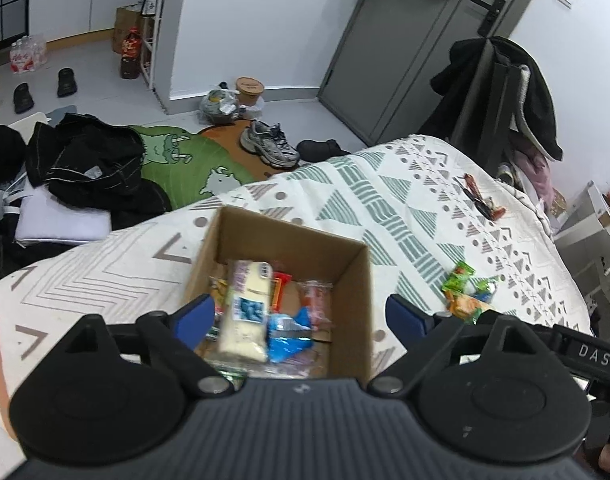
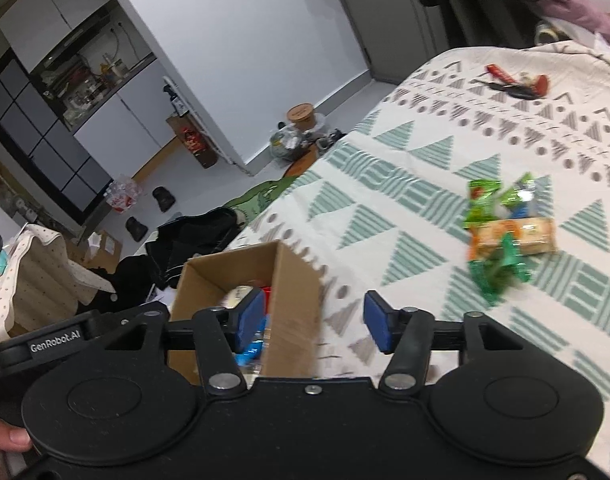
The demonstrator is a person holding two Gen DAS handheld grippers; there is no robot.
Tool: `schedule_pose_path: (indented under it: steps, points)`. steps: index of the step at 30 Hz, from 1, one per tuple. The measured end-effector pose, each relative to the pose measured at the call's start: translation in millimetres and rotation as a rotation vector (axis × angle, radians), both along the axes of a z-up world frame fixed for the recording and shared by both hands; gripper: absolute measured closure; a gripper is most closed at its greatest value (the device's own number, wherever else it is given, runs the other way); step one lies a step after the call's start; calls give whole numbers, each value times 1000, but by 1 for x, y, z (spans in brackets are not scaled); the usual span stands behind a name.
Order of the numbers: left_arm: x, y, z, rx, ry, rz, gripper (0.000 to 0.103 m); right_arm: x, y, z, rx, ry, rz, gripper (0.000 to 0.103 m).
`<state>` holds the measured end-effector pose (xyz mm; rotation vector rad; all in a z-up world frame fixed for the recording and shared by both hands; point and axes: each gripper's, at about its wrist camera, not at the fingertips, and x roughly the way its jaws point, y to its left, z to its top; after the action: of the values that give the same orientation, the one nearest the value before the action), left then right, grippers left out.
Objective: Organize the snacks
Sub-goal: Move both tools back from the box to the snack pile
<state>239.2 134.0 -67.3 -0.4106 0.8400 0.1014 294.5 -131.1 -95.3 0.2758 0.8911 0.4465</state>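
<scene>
**Both grippers open over the box on the bed**

Your left gripper [image 1: 299, 318] hangs above the open box [image 1: 347, 280], and its jaws stand wide apart with nothing between them. The box sits on the bed [image 1: 385, 200], near its left edge. Inside the box you see several snacks: a long pale pack [image 1: 247, 312] lies along the middle, a blue packet [image 1: 287, 334] is touching its right side, and a red wrapper [image 1: 281, 286] and a pink one [image 1: 315, 296] lie behind, toward the far wall of the box. The picture is a little blurred there, so the labels cannot be read.

Your right gripper [image 2: 313, 320] is just right of the box [image 2: 289, 288], over its right wall and the bed [image 2: 405, 208] beside it. Its jaws are also apart and hold nothing.

More snacks are still outside the box. To the right of it, well apart, a small pile lies on the bed: green packets [image 2: 489, 196] around an orange pack [image 2: 513, 236], all touching one another. The left camera shows the same pile [image 1: 467, 292] just beyond the right fingertip. Farther away, near the far right edge of the bed, a red bar [image 2: 501, 74] lies beside some dark object that is too small to tell.

On the floor past the bed there are black clothes [image 1: 89, 160], a green rug [image 1: 193, 164] and a sneaker [image 1: 269, 144].
</scene>
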Motion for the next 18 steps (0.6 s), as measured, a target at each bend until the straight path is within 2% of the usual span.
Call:
schedule_pose_path:
  steps: [8, 13, 18]
  points:
    - [3, -37, 4, 9, -9, -23, 6, -5, -45, 3, -19, -16, -31, 34]
    - [6, -62, 6, 13, -20, -58, 6, -6, -71, 3, -30, -25, -50, 21]
    - [11, -87, 4, 15, -19, -82, 6, -4, -97, 2, -36, -39, -71, 1]
